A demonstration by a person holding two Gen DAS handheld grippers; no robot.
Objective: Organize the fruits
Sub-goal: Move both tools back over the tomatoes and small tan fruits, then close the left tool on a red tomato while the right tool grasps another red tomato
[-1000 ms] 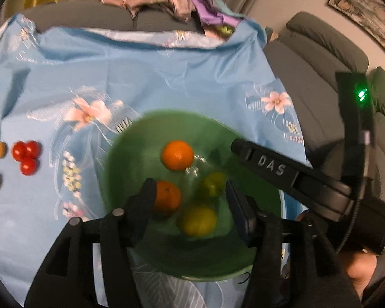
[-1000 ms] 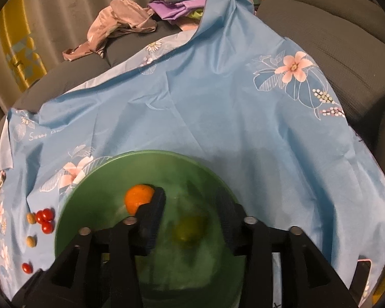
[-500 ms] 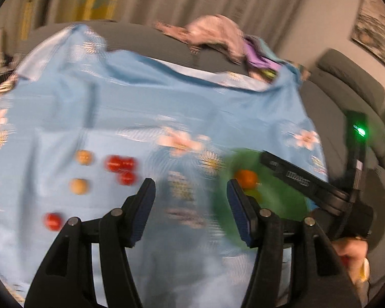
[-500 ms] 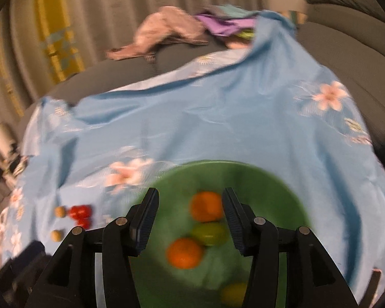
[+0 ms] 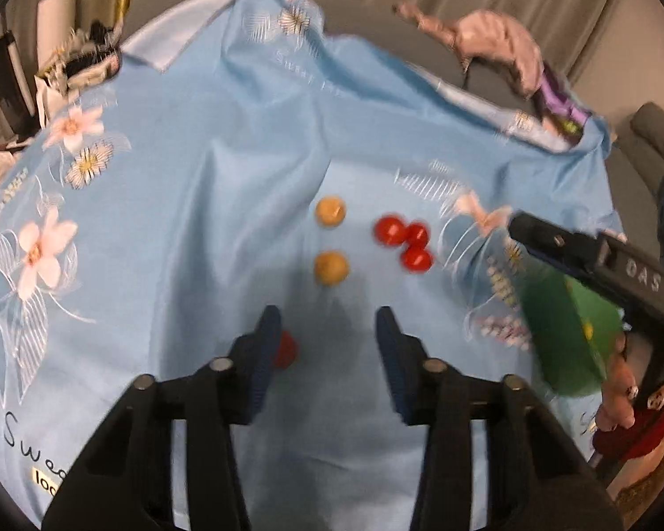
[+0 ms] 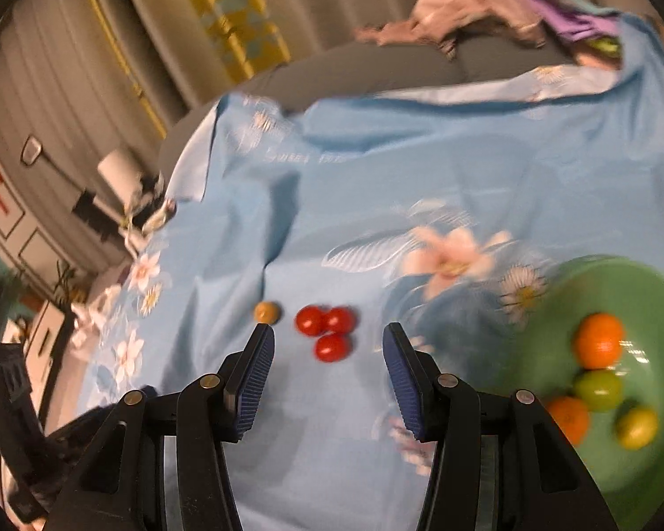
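My left wrist view looks down, close over the blue floral cloth (image 5: 208,186). My right wrist view sits lower, facing the same way from the right. Both share the three red tomatoes (image 5: 403,241) (image 6: 326,331) and green bowl (image 5: 566,336) (image 6: 642,278).

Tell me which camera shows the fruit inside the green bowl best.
The right wrist view: the green bowl lies open to it, showing two oranges and two greenish fruits. The left wrist view catches only a blurred slice of bowl behind the right claw, contents unreadable.
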